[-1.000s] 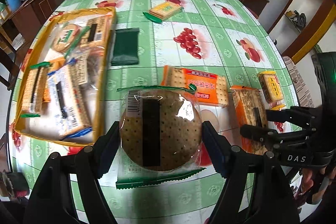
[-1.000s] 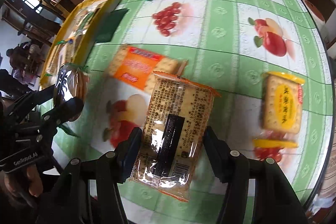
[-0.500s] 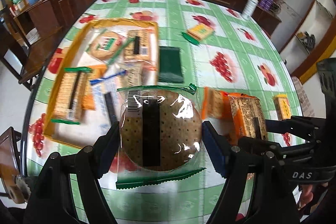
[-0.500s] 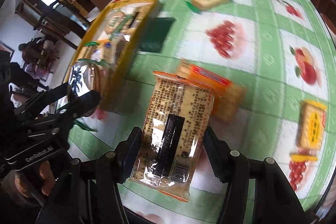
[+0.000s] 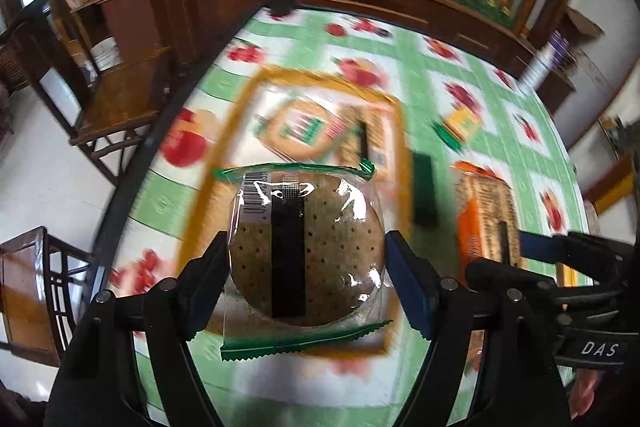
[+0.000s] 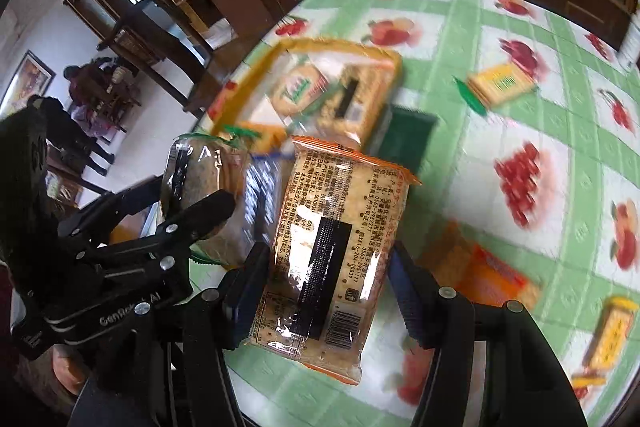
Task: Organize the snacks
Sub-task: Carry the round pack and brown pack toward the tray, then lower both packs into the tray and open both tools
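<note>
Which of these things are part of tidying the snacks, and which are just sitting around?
Job:
round cracker pack in left gripper
orange cracker pack in right gripper
yellow tray
loose snack packs on the table

Lying about:
white bottle
wooden chairs

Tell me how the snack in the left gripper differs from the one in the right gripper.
The round cracker pack is one brown disc in clear wrap with green edges; the rectangular cracker pack is pale, elongated, printed with text and orange-edged. Both have a black strip and barcode, and each is clamped between its gripper's fingers above the table.
</note>
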